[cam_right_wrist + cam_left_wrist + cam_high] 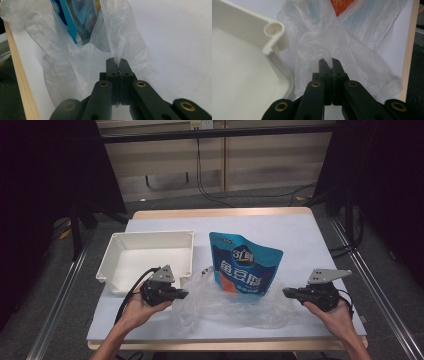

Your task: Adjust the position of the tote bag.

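since both the left gripper (329, 61) and right gripper (116, 60) are pinching the clear plastic bag (225, 307), lift its 2 edges evenly up around the blue snack pouch (243, 265), avoiding tearing the film.

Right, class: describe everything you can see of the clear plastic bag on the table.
The clear plastic bag is thin, see-through, crinkled film, lying slack on the pale blue table near its front edge. A blue snack pouch stands with its lower part inside the bag. The left gripper and the right gripper are each shut on a fold of the film at opposite sides. A white tray sits just beside its left side.
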`<act>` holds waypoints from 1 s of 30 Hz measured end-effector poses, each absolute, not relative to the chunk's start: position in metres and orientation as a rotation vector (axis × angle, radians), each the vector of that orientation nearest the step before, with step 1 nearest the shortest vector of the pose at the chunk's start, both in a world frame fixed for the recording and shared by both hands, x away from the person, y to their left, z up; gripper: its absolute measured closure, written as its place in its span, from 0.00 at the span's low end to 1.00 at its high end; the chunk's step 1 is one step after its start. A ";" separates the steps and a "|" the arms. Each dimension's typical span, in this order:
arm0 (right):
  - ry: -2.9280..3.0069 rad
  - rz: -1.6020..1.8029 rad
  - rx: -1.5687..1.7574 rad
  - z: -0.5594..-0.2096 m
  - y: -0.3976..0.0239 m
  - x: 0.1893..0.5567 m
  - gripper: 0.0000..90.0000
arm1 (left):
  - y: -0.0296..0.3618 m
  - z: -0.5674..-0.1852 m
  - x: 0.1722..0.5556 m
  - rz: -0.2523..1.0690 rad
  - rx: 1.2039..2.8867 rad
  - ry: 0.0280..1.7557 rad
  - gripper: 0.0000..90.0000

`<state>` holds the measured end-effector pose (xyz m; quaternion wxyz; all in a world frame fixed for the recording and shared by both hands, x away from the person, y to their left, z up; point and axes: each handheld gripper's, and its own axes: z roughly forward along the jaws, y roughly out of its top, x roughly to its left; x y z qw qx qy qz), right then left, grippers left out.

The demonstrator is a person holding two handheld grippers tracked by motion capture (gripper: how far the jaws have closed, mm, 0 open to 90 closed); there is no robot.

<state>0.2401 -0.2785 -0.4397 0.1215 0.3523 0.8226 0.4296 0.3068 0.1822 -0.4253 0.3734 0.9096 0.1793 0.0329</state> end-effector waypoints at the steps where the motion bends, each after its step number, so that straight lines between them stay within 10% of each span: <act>1: 2.402 1.254 1.028 -0.440 -0.279 0.240 1.00 | 0.183 -0.428 0.304 0.084 2.344 0.457 1.00; 30: 2.405 0.963 1.077 -0.480 -0.278 0.264 1.00 | 0.191 -0.466 0.297 0.001 2.434 0.558 1.00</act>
